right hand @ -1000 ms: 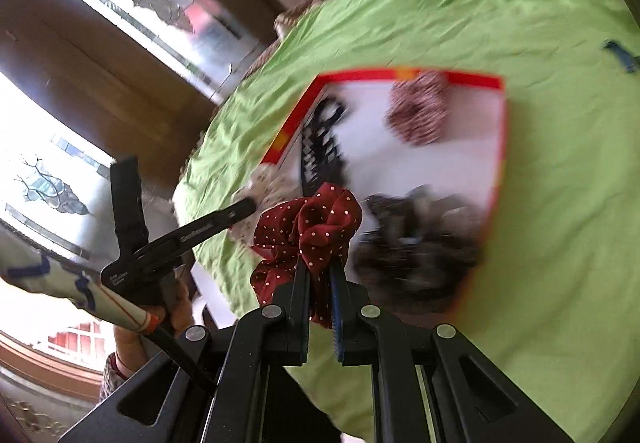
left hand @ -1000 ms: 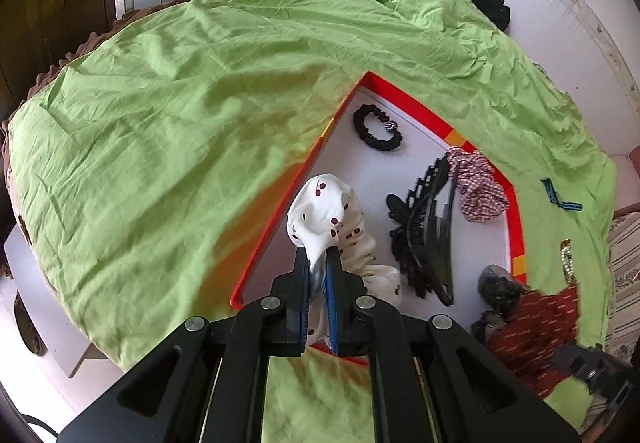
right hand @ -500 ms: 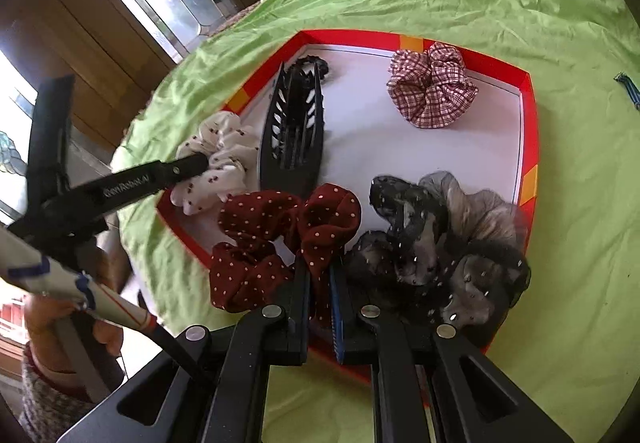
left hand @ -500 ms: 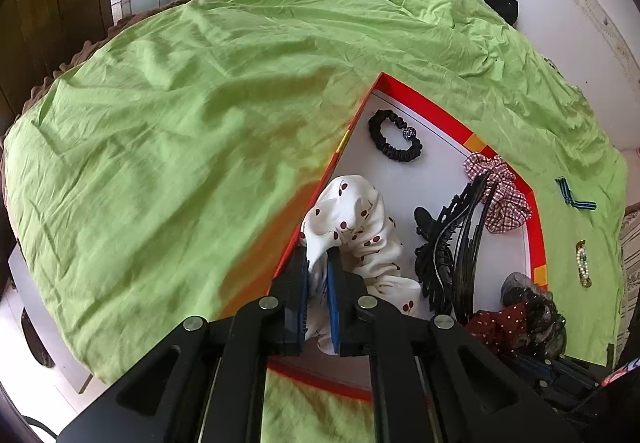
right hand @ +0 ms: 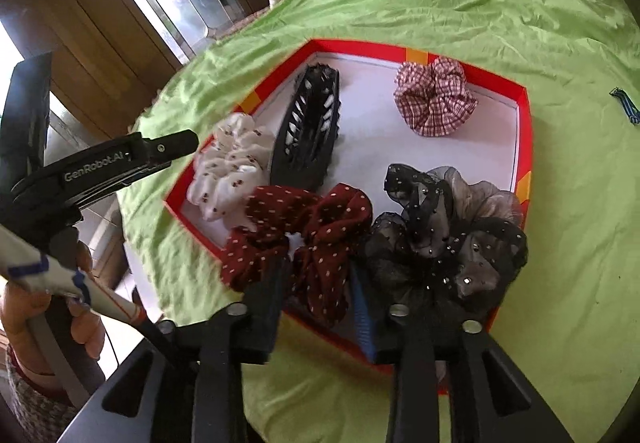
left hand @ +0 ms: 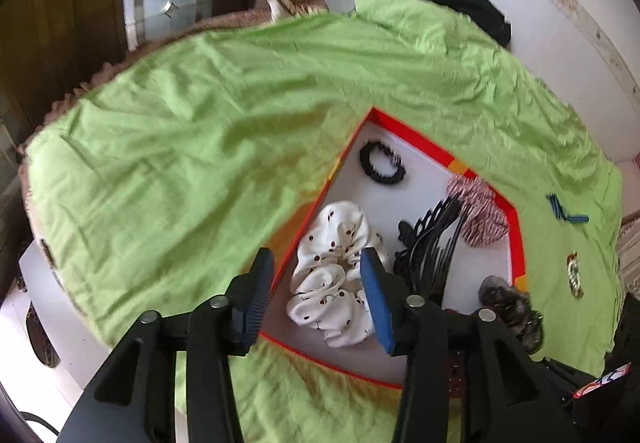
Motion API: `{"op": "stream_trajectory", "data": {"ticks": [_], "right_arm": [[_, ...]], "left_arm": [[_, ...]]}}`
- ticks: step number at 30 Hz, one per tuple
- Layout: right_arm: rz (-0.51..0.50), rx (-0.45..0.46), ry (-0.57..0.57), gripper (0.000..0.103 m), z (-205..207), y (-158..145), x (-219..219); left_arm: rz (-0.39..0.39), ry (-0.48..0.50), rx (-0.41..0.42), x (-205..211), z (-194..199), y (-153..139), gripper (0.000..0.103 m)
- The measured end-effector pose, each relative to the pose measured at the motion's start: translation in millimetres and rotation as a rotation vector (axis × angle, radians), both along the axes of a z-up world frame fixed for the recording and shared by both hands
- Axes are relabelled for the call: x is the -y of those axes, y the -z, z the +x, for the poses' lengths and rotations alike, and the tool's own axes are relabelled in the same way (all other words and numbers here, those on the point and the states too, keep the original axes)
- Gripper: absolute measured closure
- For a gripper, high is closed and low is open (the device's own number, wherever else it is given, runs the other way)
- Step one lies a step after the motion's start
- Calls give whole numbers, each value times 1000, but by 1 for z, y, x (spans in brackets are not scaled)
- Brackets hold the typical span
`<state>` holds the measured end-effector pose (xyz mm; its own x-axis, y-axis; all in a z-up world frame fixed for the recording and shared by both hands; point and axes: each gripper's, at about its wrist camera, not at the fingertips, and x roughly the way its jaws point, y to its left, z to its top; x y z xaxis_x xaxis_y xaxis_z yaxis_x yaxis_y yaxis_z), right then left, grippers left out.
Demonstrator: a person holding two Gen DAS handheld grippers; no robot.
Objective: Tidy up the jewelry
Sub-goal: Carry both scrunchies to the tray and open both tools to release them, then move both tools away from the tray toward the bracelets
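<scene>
Left gripper point(left hand: 316, 283): fingers parting, the white dotted scrunchie point(left hand: 336, 275) lying loose between them, pads clear of it. Right gripper point(right hand: 320, 283): fingers also parting around the maroon dotted scrunchie point(right hand: 304, 235), contact unclear. Both pieces rest at the near edge of the red-rimmed tray point(right hand: 524, 115), presumably just set down (sorting by type?). Tray also holds a black claw clip point(right hand: 308, 131), plaid scrunchie point(right hand: 436, 99), black sheer scrunchie point(right hand: 444, 235). Green sheet point(right hand: 480, 11) underneath.

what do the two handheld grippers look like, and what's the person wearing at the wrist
Both grippers, left gripper and right gripper, are matte black with silver bolts and ribbed blue pads. The left one reads "GenRobot.AI" in white. A knitted speckled cuff covers the wrist.
</scene>
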<state>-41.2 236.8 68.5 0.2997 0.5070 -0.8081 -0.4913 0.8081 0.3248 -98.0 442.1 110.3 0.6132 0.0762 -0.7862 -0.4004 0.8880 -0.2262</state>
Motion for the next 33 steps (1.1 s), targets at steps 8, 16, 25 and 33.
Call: {"op": "stream_trajectory", "data": {"ticks": [8,16,25,33], "right_arm": [[29,82,17,57,-33,-27,41],[-16,123,112,54,-61,-25,108],[-3,94,255,54,-78,-11,177],[34,69,353,54,-89,-1,229]], "left_arm": [[63,-22,51,24,-34,-32,52],[70,55,43,89,-52,-25,49],[120,142,57,165,-74,-34,49],[140,234,30,215,-76,-35,49]]}}
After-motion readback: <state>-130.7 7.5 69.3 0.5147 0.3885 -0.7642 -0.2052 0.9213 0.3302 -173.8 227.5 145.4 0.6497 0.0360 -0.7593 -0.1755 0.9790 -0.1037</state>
